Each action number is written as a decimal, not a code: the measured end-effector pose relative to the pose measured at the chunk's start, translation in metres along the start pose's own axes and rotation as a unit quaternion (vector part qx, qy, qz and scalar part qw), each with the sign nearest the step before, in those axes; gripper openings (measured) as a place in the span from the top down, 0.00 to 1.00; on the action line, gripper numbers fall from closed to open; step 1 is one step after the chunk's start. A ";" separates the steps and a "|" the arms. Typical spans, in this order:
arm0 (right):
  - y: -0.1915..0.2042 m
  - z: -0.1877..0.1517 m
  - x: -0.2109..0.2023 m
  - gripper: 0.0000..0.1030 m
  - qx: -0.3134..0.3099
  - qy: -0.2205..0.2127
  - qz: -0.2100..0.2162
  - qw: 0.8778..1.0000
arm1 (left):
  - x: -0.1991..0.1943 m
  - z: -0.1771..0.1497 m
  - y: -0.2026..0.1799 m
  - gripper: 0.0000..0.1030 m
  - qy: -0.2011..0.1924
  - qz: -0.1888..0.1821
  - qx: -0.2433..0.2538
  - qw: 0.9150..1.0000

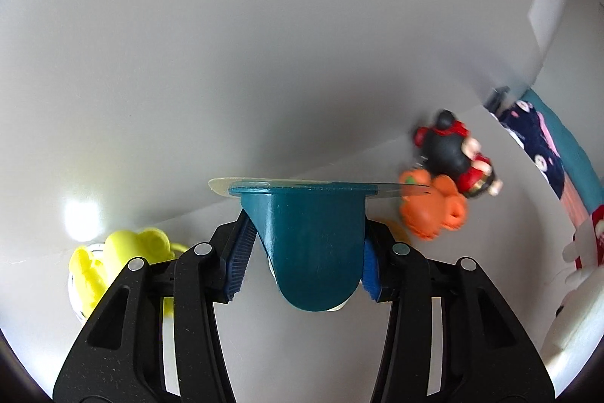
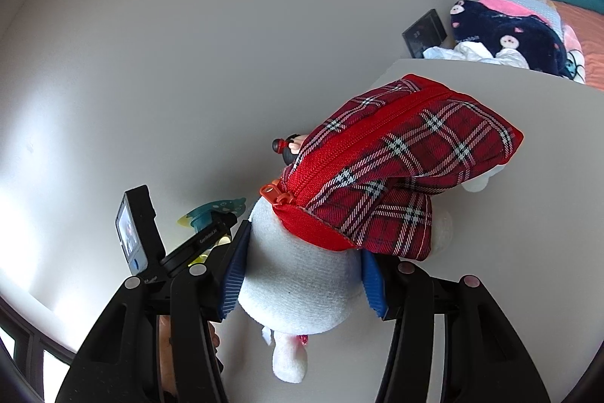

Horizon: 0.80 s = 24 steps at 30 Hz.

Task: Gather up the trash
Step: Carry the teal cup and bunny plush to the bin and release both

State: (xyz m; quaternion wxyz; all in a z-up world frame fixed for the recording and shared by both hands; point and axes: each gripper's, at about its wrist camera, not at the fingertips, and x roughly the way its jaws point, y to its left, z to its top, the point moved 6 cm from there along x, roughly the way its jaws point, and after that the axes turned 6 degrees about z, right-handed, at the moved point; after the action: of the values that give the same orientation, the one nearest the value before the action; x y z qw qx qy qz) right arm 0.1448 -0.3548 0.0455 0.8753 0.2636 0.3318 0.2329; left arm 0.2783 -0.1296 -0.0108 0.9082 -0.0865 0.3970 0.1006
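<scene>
My left gripper (image 1: 304, 263) is shut on a teal jelly cup (image 1: 309, 244) with a clear peel-off lid, held above the white table (image 1: 264, 346). The same cup shows small in the right wrist view (image 2: 211, 212), to the left. My right gripper (image 2: 302, 274) is shut on a white plush toy (image 2: 298, 286) that wears a red plaid zip pouch (image 2: 396, 172), held over the table (image 2: 509, 221).
A yellow toy (image 1: 117, 259) lies left of the left gripper. An orange toy (image 1: 434, 210) and a black-and-red figure (image 1: 456, 153) lie to the right by the wall. A bed with blankets (image 2: 509, 33) lies beyond the table edge.
</scene>
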 end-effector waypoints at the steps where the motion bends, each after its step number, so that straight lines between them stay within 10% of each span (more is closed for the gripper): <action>1: -0.001 0.000 -0.005 0.47 0.001 -0.002 -0.001 1.000 | -0.008 -0.008 -0.005 0.54 -0.004 -0.002 0.005 1.000; 24: -0.083 -0.061 -0.215 0.47 0.061 -0.085 -0.029 0.994 | -0.192 -0.144 -0.155 0.54 -0.055 -0.122 0.165 0.977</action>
State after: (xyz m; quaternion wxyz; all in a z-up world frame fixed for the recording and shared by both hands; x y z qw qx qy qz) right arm -0.0233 -0.5240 0.0544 0.8891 0.3256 0.2772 0.1633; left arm 0.0880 -0.3350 0.0466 0.9358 0.0225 0.3440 -0.0736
